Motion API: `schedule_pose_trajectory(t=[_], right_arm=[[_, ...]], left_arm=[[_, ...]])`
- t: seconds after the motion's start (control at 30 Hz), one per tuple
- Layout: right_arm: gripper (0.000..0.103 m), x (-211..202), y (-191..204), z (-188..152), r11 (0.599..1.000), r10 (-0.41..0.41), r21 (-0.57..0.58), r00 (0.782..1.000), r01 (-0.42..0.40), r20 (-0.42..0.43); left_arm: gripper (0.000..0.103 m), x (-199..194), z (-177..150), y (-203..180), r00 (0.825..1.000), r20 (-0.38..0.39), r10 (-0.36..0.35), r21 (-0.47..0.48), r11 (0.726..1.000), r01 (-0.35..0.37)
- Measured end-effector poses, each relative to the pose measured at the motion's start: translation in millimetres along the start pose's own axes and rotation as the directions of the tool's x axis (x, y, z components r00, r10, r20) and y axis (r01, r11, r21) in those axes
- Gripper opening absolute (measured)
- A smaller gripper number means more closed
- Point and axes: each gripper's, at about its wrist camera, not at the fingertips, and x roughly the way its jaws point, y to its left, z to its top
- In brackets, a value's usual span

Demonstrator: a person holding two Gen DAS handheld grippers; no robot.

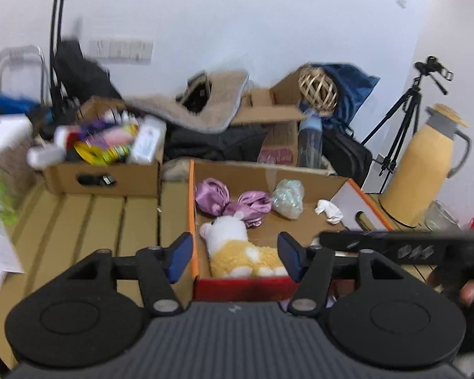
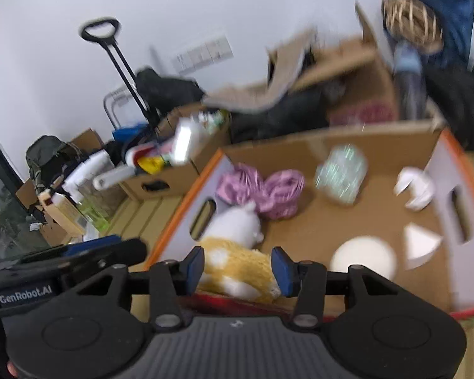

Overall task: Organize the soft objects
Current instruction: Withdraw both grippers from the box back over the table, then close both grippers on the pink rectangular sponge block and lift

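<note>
left wrist: our left gripper (image 1: 235, 257) gapes, nothing held, above the plush toy (image 1: 237, 248) in the open cardboard box (image 1: 191, 208); yellow jug (image 1: 422, 170) visible only here.
right wrist: our right gripper (image 2: 235, 267) open, empty, over the same toy; white disc (image 2: 363, 257) visible only here.

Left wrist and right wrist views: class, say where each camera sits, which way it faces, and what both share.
Left wrist: on the left gripper, facing the open box; the right gripper and a hand show at right.
Right wrist: on the right gripper, facing into the box; the left gripper shows at left.
Shared: plush toy, purple cloth, box.
</note>
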Motion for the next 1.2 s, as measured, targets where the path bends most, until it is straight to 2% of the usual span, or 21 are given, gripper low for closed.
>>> schedule_pose_trajectory(t=[0.17,0.23,0.33,0.4,0.47,0.57,0.7,0.77,0.9,1.0,1.07,1.13,1.2], right_arm=[[0.058,-100.1,10.4,-11.5,0.991,-0.052,-0.118,0.990,0.067,0.130],[0.065,-144.3,10.2,-20.7,0.983,-0.083,-0.146,0.979,0.111,0.187],[0.066,-188.9,8.7,-30.2,0.975,-0.133,-0.144,0.965,0.169,0.228],[0.066,-218.4,11.6,-40.9,0.974,-0.142,-0.137,0.957,0.182,0.254],[0.071,-247.3,19.4,-58.6,0.968,-0.145,-0.156,0.944,0.198,0.297],[0.080,-285.2,36.7,-103.0,0.954,-0.148,-0.196,0.924,0.227,0.351],[0.081,-316.8,59.9,-164.0,0.944,-0.136,-0.236,0.923,0.231,0.360],[0.083,-332.9,72.1,-197.6,0.945,-0.119,-0.240,0.920,0.220,0.374],[0.086,-355.9,88.8,-256.2,0.959,-0.063,-0.233,0.923,0.161,0.380],[0.087,-370.3,99.8,-295.0,0.954,-0.090,-0.234,0.926,0.186,0.367],[0.090,-378.2,102.3,-314.8,0.954,-0.079,-0.244,0.928,0.177,0.363],[0.090,-380.9,99.9,-321.5,0.952,-0.064,-0.260,0.935,0.162,0.348],[0.090,-380.6,98.2,-319.0,0.949,-0.101,-0.248,0.933,0.194,0.345]], left_arm=[[0.082,-80.1,-25.7,-19.3,0.995,0.096,0.039,0.096,0.994,-0.048],[0.084,-103.2,-34.3,-28.0,0.990,0.125,0.063,0.115,0.990,-0.077],[0.085,-132.5,-44.9,-40.4,0.983,0.158,0.098,0.131,0.984,-0.120],[0.088,-155.5,-60.1,-46.6,0.971,0.199,0.132,0.127,0.979,-0.159],[0.093,-179.2,-79.9,-51.5,0.963,0.234,0.137,0.112,0.980,-0.167],[0.094,-218.9,-112.1,-60.2,0.955,0.266,0.128,0.110,0.981,-0.162],[0.101,-276.8,-154.2,-72.7,0.928,0.350,0.125,0.104,0.980,-0.171],[0.103,-301.1,-178.1,-76.9,0.920,0.378,0.108,0.094,0.984,-0.154],[0.103,-330.3,-227.3,-86.0,0.930,0.352,0.107,0.089,0.985,-0.147],[0.103,-340.7,-254.0,-87.4,0.936,0.338,0.100,0.097,0.985,-0.140],[0.103,-337.7,-254.9,-86.9,0.943,0.316,0.102,0.113,0.983,-0.144],[0.103,-336.0,-250.9,-85.5,0.935,0.330,0.127,0.099,0.981,-0.169],[0.103,-334.2,-245.2,-85.9,0.930,0.346,0.121,0.085,0.984,-0.159]])
